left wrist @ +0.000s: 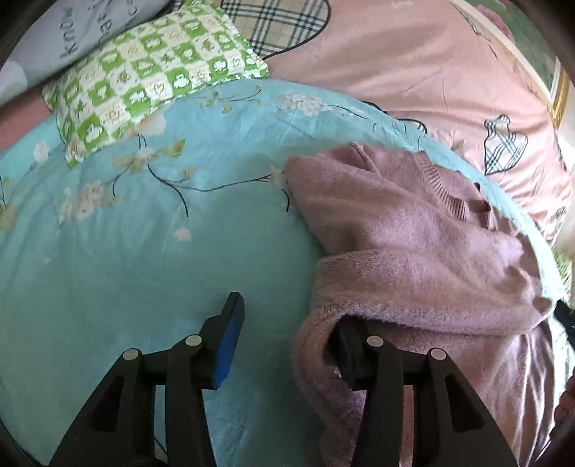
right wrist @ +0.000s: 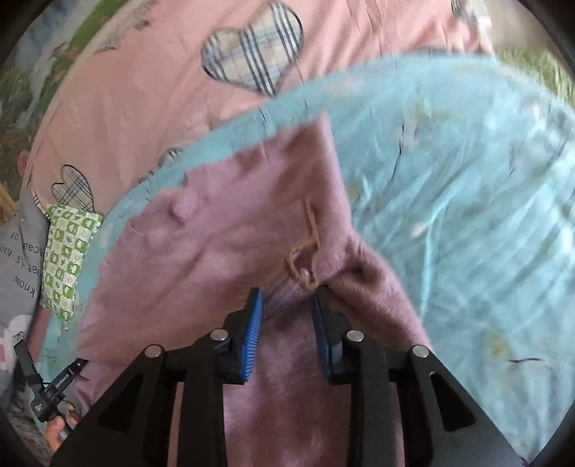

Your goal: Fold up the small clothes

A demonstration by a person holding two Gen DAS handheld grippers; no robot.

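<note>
A fuzzy pink sweater [left wrist: 413,230] lies partly folded on a light blue floral sheet [left wrist: 143,251]. My left gripper [left wrist: 287,316] is open at the sweater's near left edge. Its left finger stands over bare sheet, and a fold of sweater drapes over its right finger. In the right wrist view the sweater [right wrist: 215,258] fills the middle, with a brown string loop [right wrist: 305,258] on it. My right gripper [right wrist: 286,292] is open low over the sweater. Pink fabric shows between its blue pads, and a fold leans on the right finger.
A green checked pillow [left wrist: 151,79] and a grey printed cushion [left wrist: 72,32] lie at the far left. A pink quilt with plaid hearts [left wrist: 413,64] lies beyond the blue sheet. A person's hand [right wrist: 59,433] shows at the lower left of the right wrist view.
</note>
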